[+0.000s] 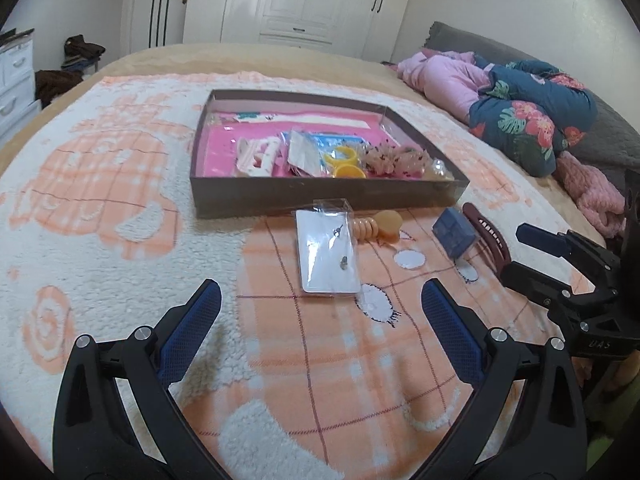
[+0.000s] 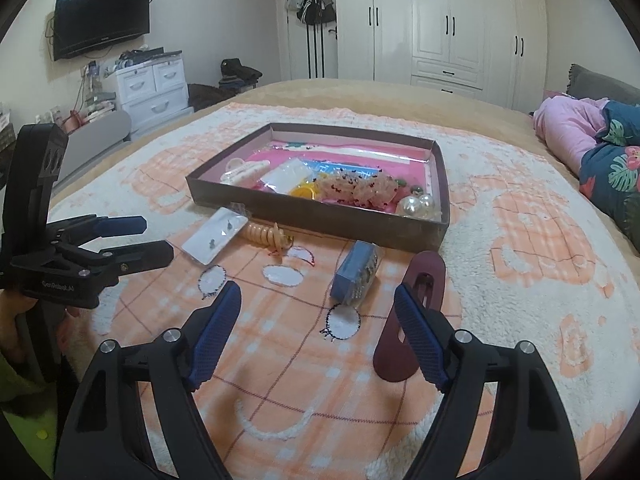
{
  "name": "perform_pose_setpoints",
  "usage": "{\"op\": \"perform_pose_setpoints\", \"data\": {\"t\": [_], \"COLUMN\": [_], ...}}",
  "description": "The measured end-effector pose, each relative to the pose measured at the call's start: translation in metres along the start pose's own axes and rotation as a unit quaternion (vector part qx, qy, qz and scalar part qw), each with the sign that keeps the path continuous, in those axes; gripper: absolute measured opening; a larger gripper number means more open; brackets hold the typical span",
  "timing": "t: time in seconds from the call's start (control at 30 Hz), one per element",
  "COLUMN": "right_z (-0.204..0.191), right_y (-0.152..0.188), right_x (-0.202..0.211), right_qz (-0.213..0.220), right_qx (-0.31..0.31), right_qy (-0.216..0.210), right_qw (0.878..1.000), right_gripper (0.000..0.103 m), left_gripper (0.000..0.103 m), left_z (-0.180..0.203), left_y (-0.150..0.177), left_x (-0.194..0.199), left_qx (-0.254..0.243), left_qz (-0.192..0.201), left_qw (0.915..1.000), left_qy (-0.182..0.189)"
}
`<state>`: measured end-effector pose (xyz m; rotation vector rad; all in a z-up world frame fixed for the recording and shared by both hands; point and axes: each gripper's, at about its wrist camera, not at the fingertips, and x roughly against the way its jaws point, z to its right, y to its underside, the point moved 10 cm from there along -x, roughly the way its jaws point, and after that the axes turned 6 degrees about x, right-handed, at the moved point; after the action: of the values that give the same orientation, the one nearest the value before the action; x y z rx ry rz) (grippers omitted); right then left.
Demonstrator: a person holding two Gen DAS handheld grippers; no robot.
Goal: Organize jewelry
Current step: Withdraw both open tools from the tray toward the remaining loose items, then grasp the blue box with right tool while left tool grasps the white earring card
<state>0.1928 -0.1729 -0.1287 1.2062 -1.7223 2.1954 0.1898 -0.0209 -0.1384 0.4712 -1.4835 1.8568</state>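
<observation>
Left gripper [image 1: 320, 304]: we find its fingers wide apart, holding nothing, poised above the blanket [image 1: 100, 264] with the card at 12 o'clock.
Right gripper [image 2: 318, 306]: we find its fingers wide apart and empty; the clip lies partly behind the right finger [image 2: 420, 340].
Tray [image 1: 320, 196]: dark, shallow, pink-lined, on the blanket at 12 o'clock of both grippers; we note a white clip, yellow rings [image 1: 346, 160], beaded scrunchies and pearls [image 2: 418, 205] inside.
Card [image 1: 328, 256]: white earring card in a clear sleeve, flat on the blanket, just in front of the tray wall.
Coil tie [image 2: 268, 236]: orange, beside the card, near the tray wall.
Blue box [image 2: 354, 276]: on the blanket between the coil tie and the clip, apart from the tray.
Clip [image 2: 416, 288]: maroon hair clip, at 1 o'clock of the right gripper.
Bedding [image 1: 520, 112]: pink and floral, at 2 o'clock in the left view, well apart from the tray.
</observation>
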Motion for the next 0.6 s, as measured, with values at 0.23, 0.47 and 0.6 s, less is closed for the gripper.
{"op": "perform_pose_setpoints", "data": {"t": [0.23,0.47,0.6], "right_z": [0.009,0.016,0.019], "right_y": [0.002,0.001,0.003], "right_x": [-0.015,-0.031,-0.043], "right_qz": [-0.016,-0.033,-0.049], "right_qx": [-0.012,-0.022,-0.029], "right_qy": [-0.004,-0.014,-0.019], "right_qw": [1.0,0.999,0.998], "right_gripper": [0.069,0.057,0.05], "left_gripper": [0.092,0.086,0.077], "left_z": [-0.001,0.006,0.008], "left_y": [-0.001,-0.002,-0.004], "left_x": [-0.02,-0.035,-0.041], "left_qx": [-0.001,-0.004,-0.006], "left_qz": [-0.016,-0.031,-0.035], "left_qw": [0.9999,0.9994,0.9992], "left_qy": [0.002,0.016,0.019]}}
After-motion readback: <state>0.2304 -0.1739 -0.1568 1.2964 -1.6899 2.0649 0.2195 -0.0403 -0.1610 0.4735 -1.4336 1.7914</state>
